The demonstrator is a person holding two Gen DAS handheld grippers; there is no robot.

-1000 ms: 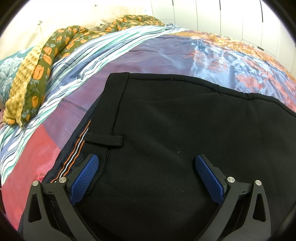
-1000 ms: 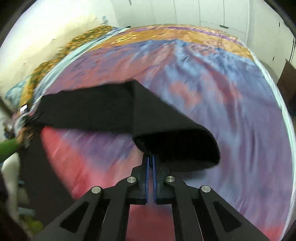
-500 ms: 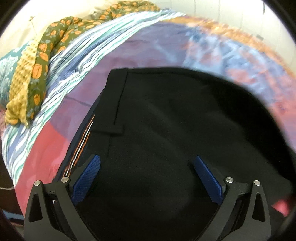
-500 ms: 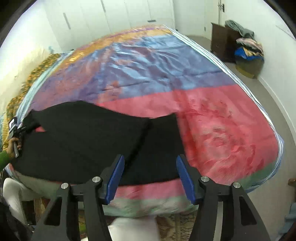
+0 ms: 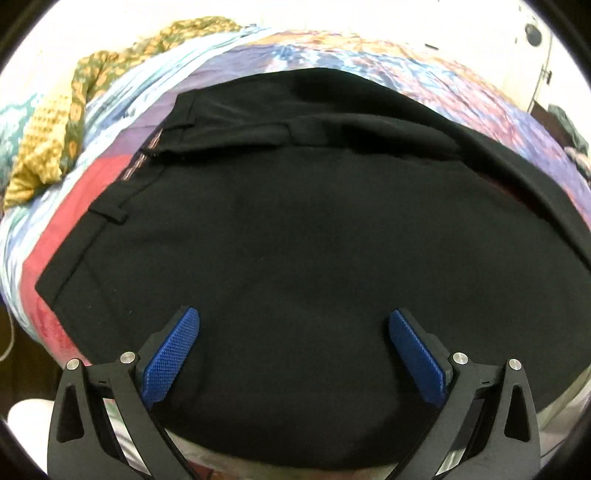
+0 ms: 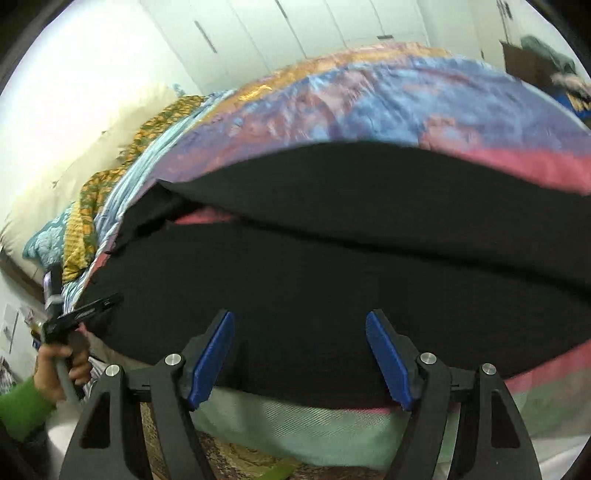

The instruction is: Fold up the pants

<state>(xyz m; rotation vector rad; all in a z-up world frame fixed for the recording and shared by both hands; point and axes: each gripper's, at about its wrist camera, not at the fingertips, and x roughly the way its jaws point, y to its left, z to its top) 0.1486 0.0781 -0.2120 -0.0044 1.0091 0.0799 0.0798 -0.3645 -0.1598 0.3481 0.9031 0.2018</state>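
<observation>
2 grippers: left gripper (image 5: pixel 293 328) jaws wide apart, holding nothing; right gripper (image 6: pixel 299 332) opening, nothing between pads. Both just above 1 pair black pants (image 5: pixel 314 240), spread on bedspread (image 6: pixel 369 99). 1 floral blanket (image 5: pixel 77 107) bunched beyond pants' waistband.

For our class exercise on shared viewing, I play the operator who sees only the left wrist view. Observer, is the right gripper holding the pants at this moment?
Observer: No. The right gripper has its jaws apart and still opening, with nothing pinched; the pants lie on the bed beyond its fingers.
Operator: Can you see my left gripper from there?
Observer: Yes, the left gripper shows at the left edge of the right wrist view, beside the pants, held by a hand in a green sleeve.
Operator: What lies beyond the bed?
Observer: White cupboard doors stand behind the bedspread.
</observation>
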